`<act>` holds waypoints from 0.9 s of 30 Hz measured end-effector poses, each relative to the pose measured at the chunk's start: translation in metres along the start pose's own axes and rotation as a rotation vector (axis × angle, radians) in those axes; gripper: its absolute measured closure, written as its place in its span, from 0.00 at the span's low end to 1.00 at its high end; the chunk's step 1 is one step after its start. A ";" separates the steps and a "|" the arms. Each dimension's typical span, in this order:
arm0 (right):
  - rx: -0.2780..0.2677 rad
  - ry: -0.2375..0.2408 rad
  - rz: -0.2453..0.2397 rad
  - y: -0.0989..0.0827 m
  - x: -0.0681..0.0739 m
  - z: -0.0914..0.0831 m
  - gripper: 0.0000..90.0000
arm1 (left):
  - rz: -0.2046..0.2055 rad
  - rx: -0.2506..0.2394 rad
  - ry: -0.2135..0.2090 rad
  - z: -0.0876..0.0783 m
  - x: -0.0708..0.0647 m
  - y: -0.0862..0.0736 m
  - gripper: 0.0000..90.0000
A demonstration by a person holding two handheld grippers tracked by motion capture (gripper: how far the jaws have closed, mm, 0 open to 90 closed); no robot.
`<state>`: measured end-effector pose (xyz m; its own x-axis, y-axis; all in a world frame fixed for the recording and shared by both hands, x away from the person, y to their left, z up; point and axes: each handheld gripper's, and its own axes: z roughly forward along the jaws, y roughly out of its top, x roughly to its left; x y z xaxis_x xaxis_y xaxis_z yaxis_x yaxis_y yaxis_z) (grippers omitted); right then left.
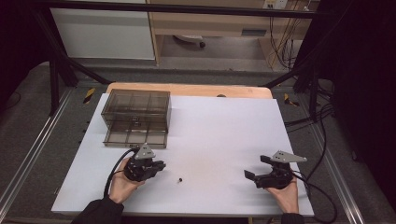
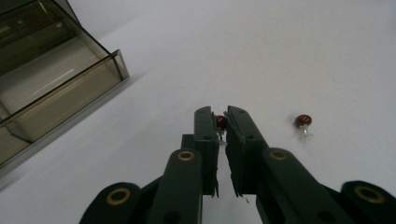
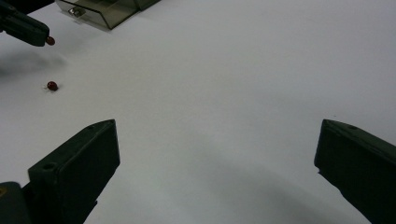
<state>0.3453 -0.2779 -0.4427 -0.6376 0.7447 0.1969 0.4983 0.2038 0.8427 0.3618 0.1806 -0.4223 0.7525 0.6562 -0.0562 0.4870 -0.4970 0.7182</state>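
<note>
My left gripper [image 2: 222,115] is shut on a small red part [image 2: 221,122] with thin metal legs, held just above the white table. A second red part [image 2: 303,121] of the same kind lies on the table a little to its right. From above, the left gripper [image 1: 162,165] hovers near the front left and the loose red part [image 1: 180,179] lies just right of it. My right gripper [image 1: 257,167] stands open over the front right with nothing between its jaws. In the right gripper view the wide-apart jaws of that gripper [image 3: 215,154] frame bare table, with the loose red part [image 3: 52,86] far off.
A smoked clear drawer box [image 1: 135,108] stands at the back left, its bottom drawer [image 1: 134,138] pulled out toward me. That open drawer [image 2: 60,88] is close on the left gripper's left. The white table sheet [image 1: 219,135] spreads between the grippers.
</note>
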 end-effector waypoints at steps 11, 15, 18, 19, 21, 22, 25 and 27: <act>0.000 0.000 0.000 0.000 0.000 0.000 0.01 | -0.031 -0.006 0.025 -0.012 0.014 -0.001 0.92; 0.001 0.000 0.001 0.000 0.000 0.000 0.01 | -0.040 -0.007 0.038 -0.016 0.019 -0.001 0.92; 0.002 0.000 0.001 0.000 0.000 0.000 0.01 | -0.051 -0.007 0.047 -0.019 0.024 -0.002 0.92; 0.002 0.000 0.000 0.000 0.000 0.000 0.01 | -0.052 -0.007 0.051 -0.020 0.025 -0.002 0.92; 0.001 0.000 0.001 0.000 0.000 0.000 0.01 | -0.057 -0.008 0.056 -0.022 0.028 -0.002 0.92; 0.001 0.000 0.002 0.000 0.000 0.000 0.01 | -0.058 -0.009 0.061 -0.023 0.029 -0.002 0.92; 0.003 0.000 0.000 0.000 0.000 0.000 0.01 | -0.065 -0.012 0.067 -0.025 0.033 -0.002 0.92; 0.004 0.001 -0.001 0.000 0.000 0.001 0.01 | -0.072 -0.011 0.077 -0.028 0.038 -0.002 0.92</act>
<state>0.3455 -0.2776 -0.4431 -0.6383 0.7442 0.1968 0.5001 0.2065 0.8410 0.3766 0.2229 -0.4066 0.6790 0.7321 -0.0550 0.5335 -0.4405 0.7220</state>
